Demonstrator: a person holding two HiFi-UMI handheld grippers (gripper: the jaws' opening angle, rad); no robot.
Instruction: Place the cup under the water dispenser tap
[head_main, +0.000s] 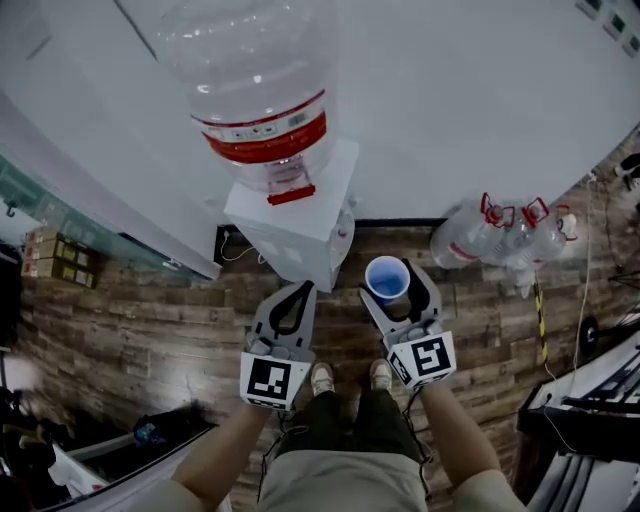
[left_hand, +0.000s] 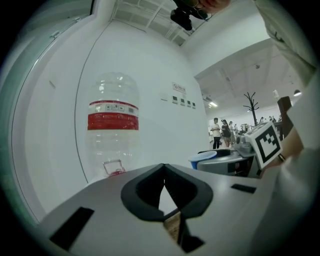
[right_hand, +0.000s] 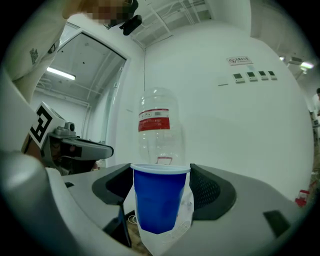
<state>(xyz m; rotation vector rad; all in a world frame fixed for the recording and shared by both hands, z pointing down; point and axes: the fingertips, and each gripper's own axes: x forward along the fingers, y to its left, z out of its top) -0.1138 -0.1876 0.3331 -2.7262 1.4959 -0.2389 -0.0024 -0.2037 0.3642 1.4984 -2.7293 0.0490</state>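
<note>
Landmark: water dispenser (head_main: 300, 232), white cabinet standing against a white wall (head_main: 470, 90) on a wood-plank floor (head_main: 140, 330).

Item 1. Bottle (head_main: 262, 90), large, clear, with a red band, seated neck-down on top of the water dispenser.

Item 2. Cup (head_main: 386, 279), blue with a pale rim, upright. It is held off the floor, in front of the water dispenser and just to the right of its lower body in the head view. It does not touch the cabinet. The tap cannot be made out clearly in any view.

Item 3. Right gripper (head_main: 397, 283), clamped on the cup, 1 jaw pad against each side just under the rim. It points level toward the water dispenser.

Item 4. Left gripper (head_main: 302, 291), empty, its 2 jaw tips brought together with nothing between them. It sits beside the right gripper, directly in front of the water dispenser's base.

Item 5. Spare bottles (head_main: 500, 235), clear with red handles, lying in a cluster on the floor well to the right of the water dispenser, at the foot of the wall.

Item 6. Cable (head_main: 238, 252), thin, on the floor at the left foot of the water dispenser.

Item 7. Shoes (head_main: 322, 378), 2, the person's own, planted on the planks in front of the water dispenser, behind both grippers.
</note>
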